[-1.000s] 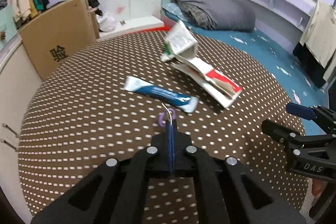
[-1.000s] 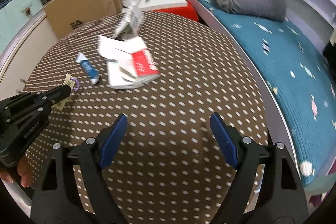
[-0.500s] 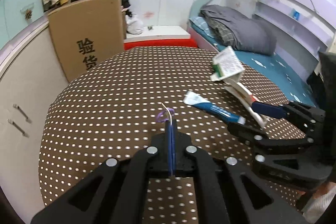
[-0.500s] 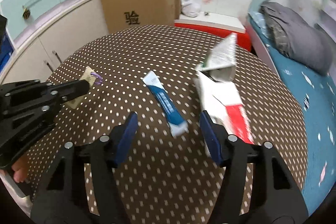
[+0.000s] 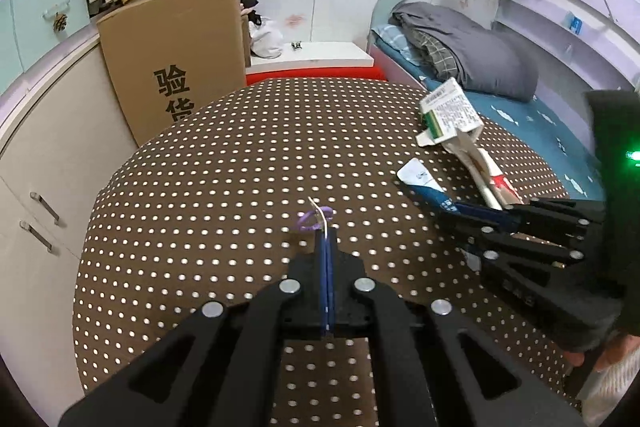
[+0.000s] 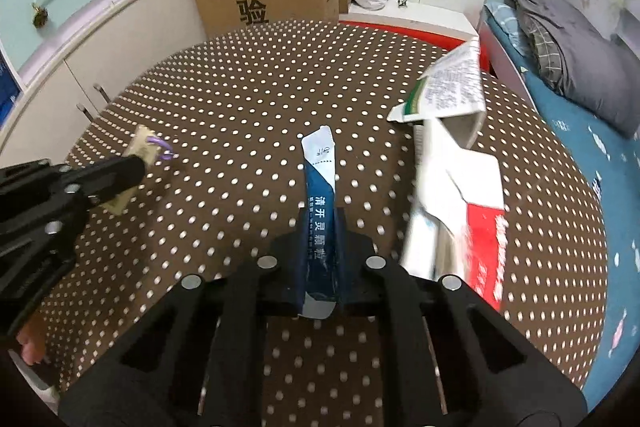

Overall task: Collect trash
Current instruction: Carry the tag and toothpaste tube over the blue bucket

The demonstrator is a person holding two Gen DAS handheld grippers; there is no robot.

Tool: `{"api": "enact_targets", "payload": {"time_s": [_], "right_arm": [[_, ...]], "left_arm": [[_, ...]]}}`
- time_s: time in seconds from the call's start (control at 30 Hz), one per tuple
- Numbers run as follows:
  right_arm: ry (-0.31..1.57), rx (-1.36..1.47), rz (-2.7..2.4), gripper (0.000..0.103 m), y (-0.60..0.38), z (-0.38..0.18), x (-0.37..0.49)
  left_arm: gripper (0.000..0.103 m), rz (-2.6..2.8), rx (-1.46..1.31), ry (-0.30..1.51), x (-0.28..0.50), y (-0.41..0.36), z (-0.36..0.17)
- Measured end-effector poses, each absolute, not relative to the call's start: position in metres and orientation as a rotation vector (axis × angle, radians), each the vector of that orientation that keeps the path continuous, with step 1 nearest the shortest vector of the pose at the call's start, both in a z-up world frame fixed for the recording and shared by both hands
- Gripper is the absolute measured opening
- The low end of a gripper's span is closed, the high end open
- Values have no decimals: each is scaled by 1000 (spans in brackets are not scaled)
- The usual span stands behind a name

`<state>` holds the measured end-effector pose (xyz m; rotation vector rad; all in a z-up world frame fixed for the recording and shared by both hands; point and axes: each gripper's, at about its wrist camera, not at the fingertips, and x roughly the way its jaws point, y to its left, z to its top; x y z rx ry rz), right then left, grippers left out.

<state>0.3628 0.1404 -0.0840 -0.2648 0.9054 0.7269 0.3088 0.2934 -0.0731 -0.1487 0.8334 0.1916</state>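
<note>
Closing jaws: the right gripper [image 6: 320, 251] is being closed on the blue sachet [image 6: 320, 203] — its near end is seen between the pads.
Sachet axis: laid lengthwise along the fingers, far end pointing away over the dotted tablecloth [image 6: 248, 91].
Left gripper [image 5: 325, 247]: clenched on a small tag with a purple loop [image 5: 314, 219], held off to the left.
Remaining trash: the flattened carton [image 6: 452, 155] is found just right of the sachet — nearer the right hand.

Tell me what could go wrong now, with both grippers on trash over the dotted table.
The right gripper is closing on the blue sachet lengthwise; the slick strip might slip out. The left gripper pinches the tag by one edge, so it could drop. The torn box sits close and could get knocked.
</note>
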Motion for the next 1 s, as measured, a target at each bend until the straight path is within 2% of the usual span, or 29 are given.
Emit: {"api": "enact_targets", "payload": {"time_s": [0.4,1.0], "right_arm": [[858,-205,672,12,74,-66,337],[869,-54,446,12,-75,-68,326]], "left_arm": [[1,91,-96,822,308,227,-63],[1,-121,45,840,318,74,-64]]}}
